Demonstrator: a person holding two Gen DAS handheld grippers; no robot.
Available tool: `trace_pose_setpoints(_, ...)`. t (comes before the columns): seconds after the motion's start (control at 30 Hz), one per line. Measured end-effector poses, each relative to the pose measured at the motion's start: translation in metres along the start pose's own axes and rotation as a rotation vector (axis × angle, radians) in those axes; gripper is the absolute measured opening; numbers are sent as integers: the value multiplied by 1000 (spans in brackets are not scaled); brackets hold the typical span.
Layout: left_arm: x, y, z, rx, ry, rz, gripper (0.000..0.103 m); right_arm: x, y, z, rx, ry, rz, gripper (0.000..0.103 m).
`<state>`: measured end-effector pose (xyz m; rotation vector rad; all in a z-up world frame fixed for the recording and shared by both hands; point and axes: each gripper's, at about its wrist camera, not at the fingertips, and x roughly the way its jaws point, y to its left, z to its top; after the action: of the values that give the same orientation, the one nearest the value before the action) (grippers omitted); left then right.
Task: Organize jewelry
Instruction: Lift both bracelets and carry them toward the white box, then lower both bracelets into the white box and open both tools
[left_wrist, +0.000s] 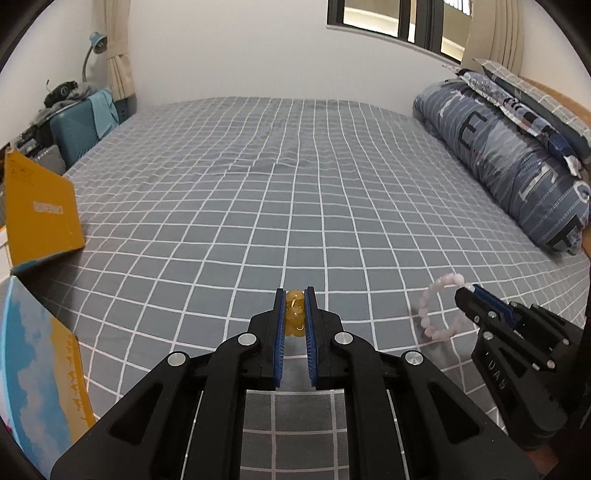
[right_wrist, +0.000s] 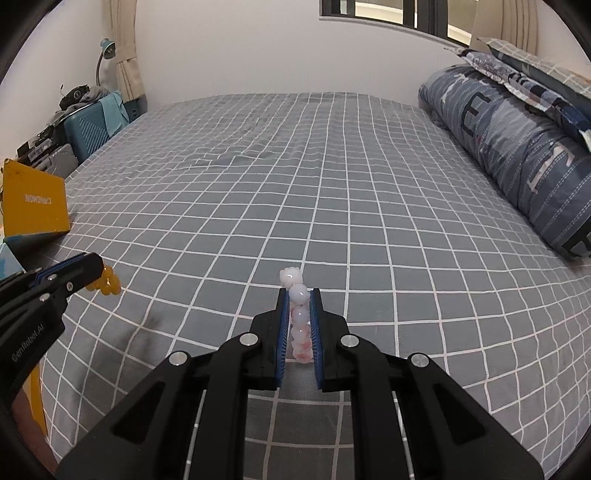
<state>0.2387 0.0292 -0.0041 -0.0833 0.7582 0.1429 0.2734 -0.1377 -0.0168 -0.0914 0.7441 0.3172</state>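
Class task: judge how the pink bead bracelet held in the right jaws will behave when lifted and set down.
The pink bead bracelet probably hangs floppy, since its loop droops from the right gripper. Its round, glossy beads may slip or roll slightly.

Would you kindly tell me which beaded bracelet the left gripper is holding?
The yellow bracelet, clamped in the left gripper; the pink bracelet sits in the right gripper.

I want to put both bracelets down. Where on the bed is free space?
Free: the wide middle of the bed, between the yellow box on the left and the rolled quilt on the right. Crowded: the left edge near the box, and the right side by the quilt.
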Motion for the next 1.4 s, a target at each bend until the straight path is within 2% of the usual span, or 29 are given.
trace_pose_setpoints(0.23, -21, 0, 8, 11, -15, 30, 9, -15, 9, 6, -18, -13, -4, 11)
trace_pose_setpoints(0.43, -41, 8, 15, -1, -6, 10, 9, -39, 22, 19, -31, -30, -4, 11)
trace_pose_setpoints(0.63, -79, 25, 21, -13, -20, 28, 9, -67, 41, 32, -33, -41, 31, 11)
trace_pose_setpoints(0.73, -102, 36, 22, -8, -47, 64, 9, -83, 58, 39, -48, -59, 56, 11)
trace_pose_setpoints(1.07, -186, 123, 14, -79, -80, 172, 9, -137, 145, 50, -107, -103, 166, 11)
trace_pose_setpoints(1.3, -233, 198, -14, -164, -73, 260, 9, -171, 223, 44, -190, -118, 248, 11)
trace_pose_setpoints(1.4, -244, 231, -31, -198, -44, 298, 9, -179, 265, 34, -248, -112, 282, 10)
